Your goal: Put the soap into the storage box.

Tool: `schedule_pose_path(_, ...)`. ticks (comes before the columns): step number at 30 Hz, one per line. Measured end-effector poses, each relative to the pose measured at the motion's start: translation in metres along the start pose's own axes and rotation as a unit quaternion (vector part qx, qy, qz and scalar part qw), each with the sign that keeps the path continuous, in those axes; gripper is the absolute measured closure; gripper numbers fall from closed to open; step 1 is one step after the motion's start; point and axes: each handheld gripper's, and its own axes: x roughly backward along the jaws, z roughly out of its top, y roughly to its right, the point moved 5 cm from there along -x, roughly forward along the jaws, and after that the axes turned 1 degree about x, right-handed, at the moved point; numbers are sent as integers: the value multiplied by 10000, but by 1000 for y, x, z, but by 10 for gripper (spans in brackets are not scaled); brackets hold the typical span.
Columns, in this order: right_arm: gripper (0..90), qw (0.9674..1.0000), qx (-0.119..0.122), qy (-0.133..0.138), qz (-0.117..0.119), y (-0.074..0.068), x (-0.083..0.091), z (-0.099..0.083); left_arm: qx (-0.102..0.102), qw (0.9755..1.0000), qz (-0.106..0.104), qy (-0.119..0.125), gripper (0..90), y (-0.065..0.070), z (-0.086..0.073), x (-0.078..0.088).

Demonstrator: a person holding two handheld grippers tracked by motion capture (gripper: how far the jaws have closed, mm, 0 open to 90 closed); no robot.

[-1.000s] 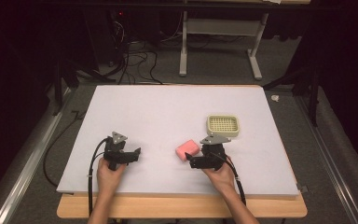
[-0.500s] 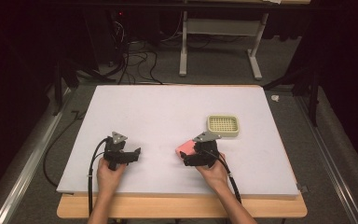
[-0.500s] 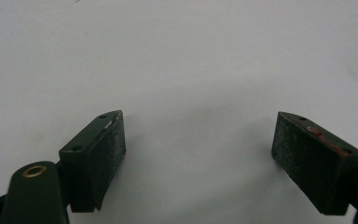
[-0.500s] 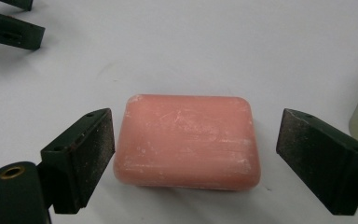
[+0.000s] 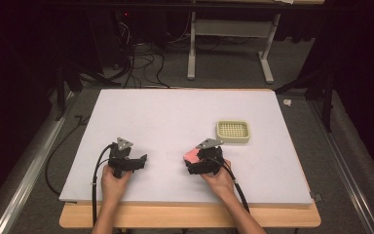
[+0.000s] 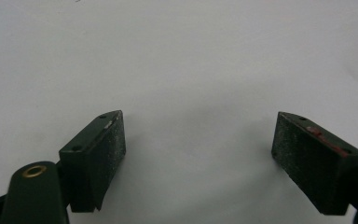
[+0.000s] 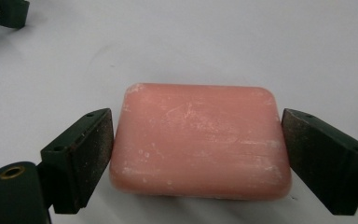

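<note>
A pink bar of soap point(image 7: 198, 142) lies flat on the white table mat point(image 5: 175, 117), right of the middle near the front. My right gripper point(image 7: 196, 140) straddles it, one jaw on each short end. The jaws are spread as wide as the bar, close against its ends, and the bar rests on the mat. In the high view the soap point(image 5: 192, 155) peeks out at the tip of the right gripper point(image 5: 193, 164). My left gripper point(image 5: 139, 163) rests at the front left, open, with bare mat between its jaws point(image 6: 198, 140).
A pale yellow slotted soap dish point(image 5: 233, 131) stands on the mat behind and to the right of the soap. The wooden table edge point(image 5: 190, 214) runs along the front. Cables and a desk frame lie on the floor beyond the table.
My right gripper has slid left and forward until its jaws are around the soap, which stayed put. The left gripper has not moved.
</note>
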Motion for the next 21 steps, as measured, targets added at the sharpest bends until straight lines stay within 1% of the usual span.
schedule_pose_path(4, 119, 9999, -27, -100, 2, 1, -4, -2, 1, 10000, 4, 2, 180, 0, 0, 0)
schedule_pose_path(8, 126, 9997, 69, -211, -71, -1, -8, -4, -5, 10000, 10, 2, 179, 0, 0, 0)
schedule_pose_path(15, 133, 9997, 102, -224, -28, -1, -9, -6, -6, 10000, 14, 0, 178, 0, 0, 0)
schedule_pose_path(21, 135, 9997, 104, -228, -40, -1, -9, -6, -3, 10000, 12, -1, 178, 0, 0, 0)
